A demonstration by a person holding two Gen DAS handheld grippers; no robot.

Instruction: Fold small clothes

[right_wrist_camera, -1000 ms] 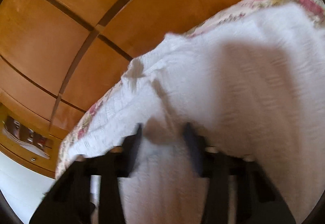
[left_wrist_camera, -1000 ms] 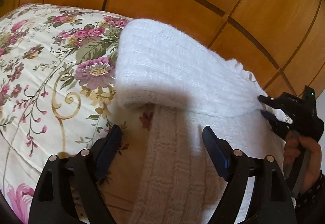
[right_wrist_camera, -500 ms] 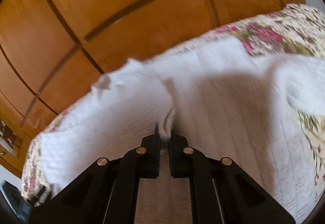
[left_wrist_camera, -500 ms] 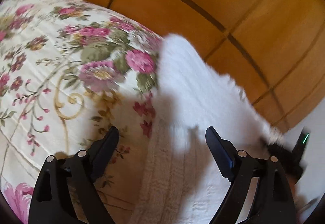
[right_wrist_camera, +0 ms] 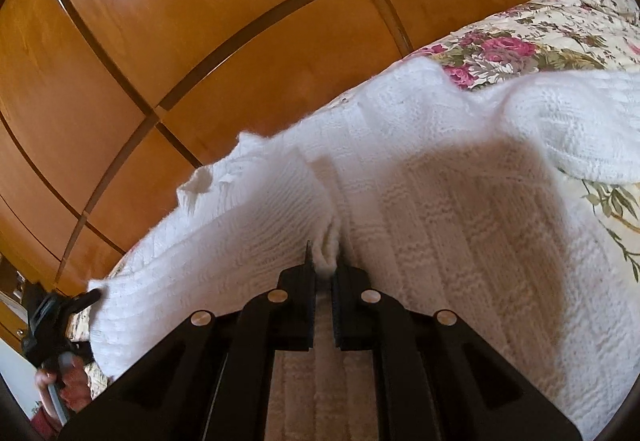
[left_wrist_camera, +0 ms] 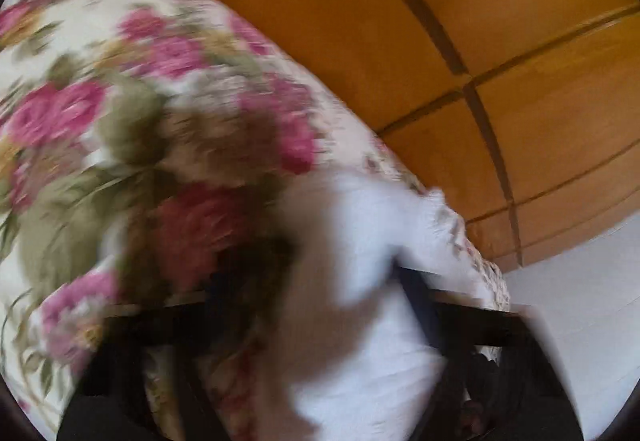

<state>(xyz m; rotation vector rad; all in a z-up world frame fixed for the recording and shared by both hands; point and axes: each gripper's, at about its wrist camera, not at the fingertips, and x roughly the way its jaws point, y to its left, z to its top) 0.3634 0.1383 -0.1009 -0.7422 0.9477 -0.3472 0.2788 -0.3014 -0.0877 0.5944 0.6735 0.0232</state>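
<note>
A white knit sweater (right_wrist_camera: 440, 201) lies spread on a floral bedspread (right_wrist_camera: 540, 37). My right gripper (right_wrist_camera: 325, 265) is shut on a pinched ridge of the sweater near its middle. My left gripper (right_wrist_camera: 94, 295) shows at the far left of the right wrist view, touching the sweater's left end. In the left wrist view everything is motion-blurred: the sweater (left_wrist_camera: 360, 301) lies between the dark fingers (left_wrist_camera: 416, 305), which look spread apart with cloth between them.
A wooden panelled wardrobe (right_wrist_camera: 200, 61) rises close behind the bed. The bedspread (left_wrist_camera: 120, 121) fills the left of the left wrist view. A pale wall (left_wrist_camera: 580, 301) shows at the right there.
My right gripper closed on a fold of the sweater and stays shut on it. My left gripper swung right toward the sweater's end, blurring its view.
</note>
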